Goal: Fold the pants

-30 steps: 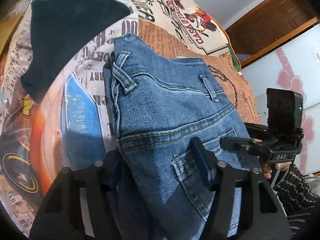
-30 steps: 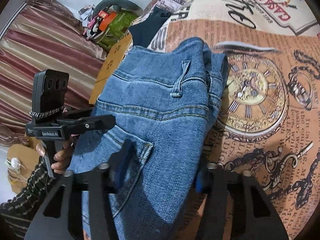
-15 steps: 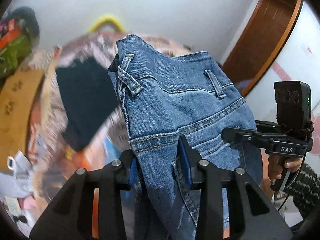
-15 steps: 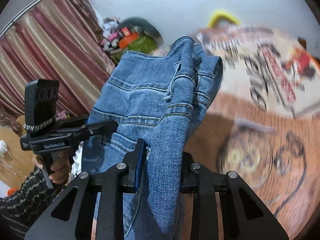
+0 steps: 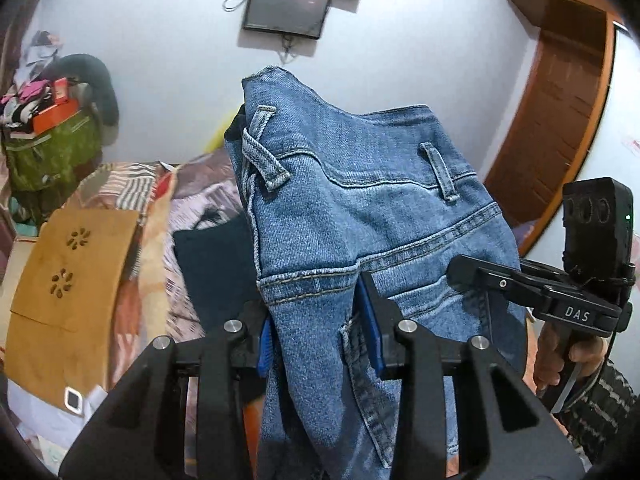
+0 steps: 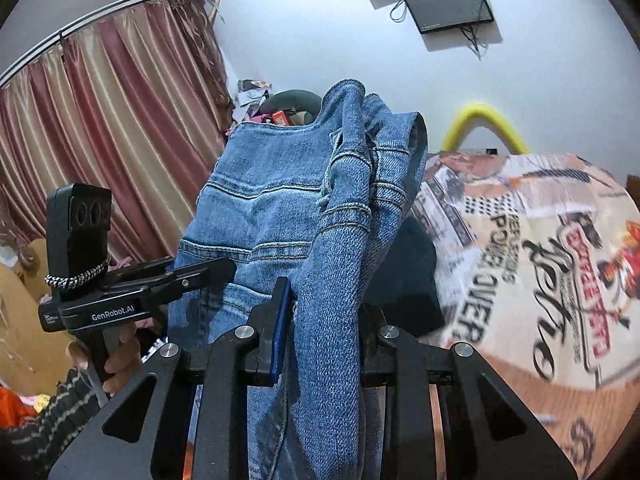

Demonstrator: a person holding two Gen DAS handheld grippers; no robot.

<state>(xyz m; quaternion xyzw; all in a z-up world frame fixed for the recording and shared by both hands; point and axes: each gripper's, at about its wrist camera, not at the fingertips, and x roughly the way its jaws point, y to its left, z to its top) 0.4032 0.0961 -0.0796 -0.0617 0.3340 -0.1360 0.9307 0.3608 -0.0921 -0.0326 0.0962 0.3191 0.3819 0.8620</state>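
Observation:
The blue jeans are folded lengthwise and held up in the air by both grippers, waistband uppermost. My left gripper is shut on the jeans just below the yoke seam, by the back pocket. My right gripper is shut on the bunched other side of the jeans. Each gripper shows in the other's view: the right gripper touches the jeans' right edge, the left gripper their left edge. The legs hang below, out of sight.
The bed with its printed newspaper-style cover lies below. A dark garment lies on it. A tan board and a green bag are at the left, curtains beyond. A wooden door frame is at the right.
Both grippers closed on the jeans and lifted them off the bed. The views swung up from the bed cover to the wall and the screen.

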